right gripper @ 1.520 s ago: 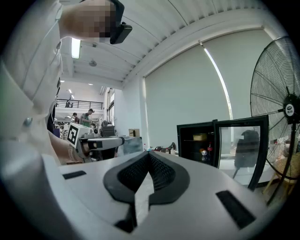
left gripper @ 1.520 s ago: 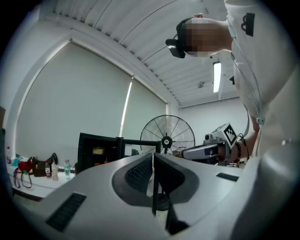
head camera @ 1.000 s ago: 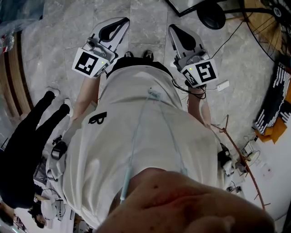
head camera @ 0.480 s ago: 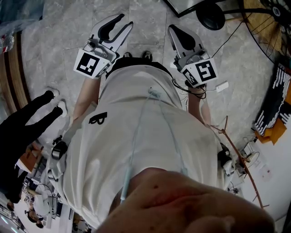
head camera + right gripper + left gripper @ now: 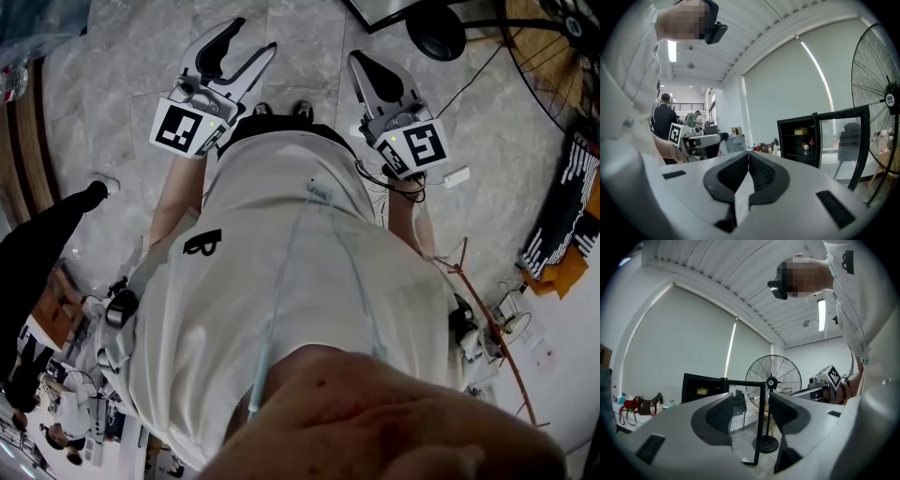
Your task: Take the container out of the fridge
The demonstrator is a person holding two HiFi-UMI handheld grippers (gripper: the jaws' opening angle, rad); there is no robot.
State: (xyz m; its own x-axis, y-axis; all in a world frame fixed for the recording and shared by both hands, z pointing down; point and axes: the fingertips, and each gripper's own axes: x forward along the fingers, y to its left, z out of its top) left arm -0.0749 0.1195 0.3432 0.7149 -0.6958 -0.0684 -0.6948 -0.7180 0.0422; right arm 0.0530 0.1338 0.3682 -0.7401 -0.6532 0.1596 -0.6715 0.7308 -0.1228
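The left gripper (image 5: 251, 37) is held out over the tiled floor (image 5: 309, 37). Its jaws are opening, and nothing is caught between them; only the distant room is seen through the gap. Beside it to the right, the right gripper (image 5: 361, 61) is held with its jaws pressed together and empty. Well apart from both, a small black fridge (image 5: 781, 140) is seen with its glass door (image 5: 841, 140) swung open. A yellowish container (image 5: 800, 131) is set on its top shelf. A pedestal fan (image 5: 881, 89) is placed at the far right.

Open fridge (image 5: 796, 140) front free; fan (image 5: 881, 79) beside door (image 5: 843, 140).
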